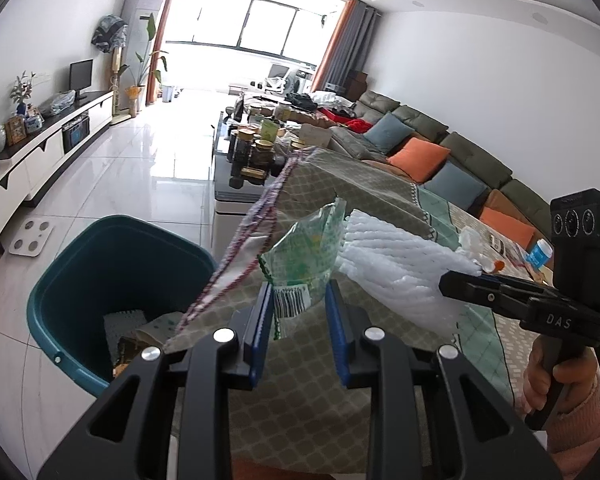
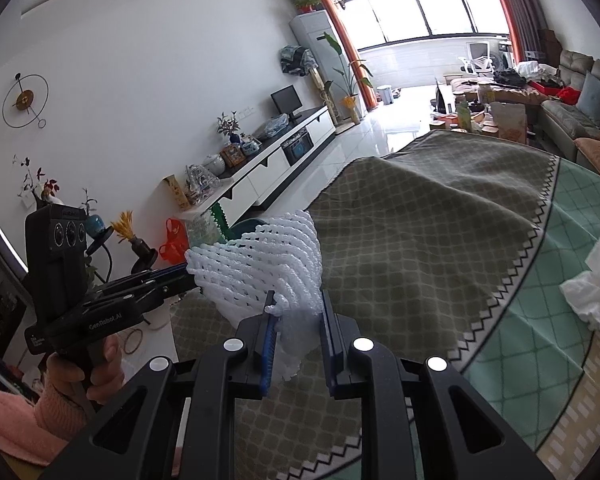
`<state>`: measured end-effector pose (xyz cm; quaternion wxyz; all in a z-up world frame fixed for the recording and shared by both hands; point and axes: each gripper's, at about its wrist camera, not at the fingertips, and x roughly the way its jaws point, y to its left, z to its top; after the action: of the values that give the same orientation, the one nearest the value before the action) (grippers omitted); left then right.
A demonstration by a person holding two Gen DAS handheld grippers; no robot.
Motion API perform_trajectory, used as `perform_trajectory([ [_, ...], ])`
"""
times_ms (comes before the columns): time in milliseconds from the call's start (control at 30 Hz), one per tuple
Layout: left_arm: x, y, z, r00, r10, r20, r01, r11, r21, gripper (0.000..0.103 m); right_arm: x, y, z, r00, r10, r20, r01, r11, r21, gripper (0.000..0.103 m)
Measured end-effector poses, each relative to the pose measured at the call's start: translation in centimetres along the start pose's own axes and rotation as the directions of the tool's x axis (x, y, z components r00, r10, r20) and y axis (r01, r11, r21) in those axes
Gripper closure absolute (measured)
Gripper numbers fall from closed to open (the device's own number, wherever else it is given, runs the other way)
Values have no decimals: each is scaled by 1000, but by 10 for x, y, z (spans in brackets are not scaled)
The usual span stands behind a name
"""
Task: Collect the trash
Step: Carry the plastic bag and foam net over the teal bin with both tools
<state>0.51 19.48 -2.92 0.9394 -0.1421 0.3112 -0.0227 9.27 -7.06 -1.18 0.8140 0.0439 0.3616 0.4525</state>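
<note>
We hold 2 pieces clamped for dumping: left gripper (image 1: 298, 310) pinching the green wrapper (image 1: 300, 264), right gripper (image 2: 296, 320) squeezing the foam net (image 2: 260, 260), bin (image 1: 52, 304) at 9 o'clock.

This is a home living room. A long sectional sofa (image 1: 440, 140) with orange and blue cushions runs along one wall, a low white TV cabinet (image 2: 276, 160) with a monitor and vases faces it, a cluttered coffee table (image 1: 236, 168) stands between, and curtained windows (image 1: 260, 28) close the far end.
</note>
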Motion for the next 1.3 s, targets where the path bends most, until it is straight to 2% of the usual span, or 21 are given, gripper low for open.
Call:
perform_trajectory([
  [733,-19,50,7,992,122,38,-118,989,-87,76,46,28,21,997,45,-63,-49,997,-60,83],
  [1300,-19,84,3,981,194,17,-190,972,-138,76,80,53,37,994,32,-101,-45,991,-126,83],
])
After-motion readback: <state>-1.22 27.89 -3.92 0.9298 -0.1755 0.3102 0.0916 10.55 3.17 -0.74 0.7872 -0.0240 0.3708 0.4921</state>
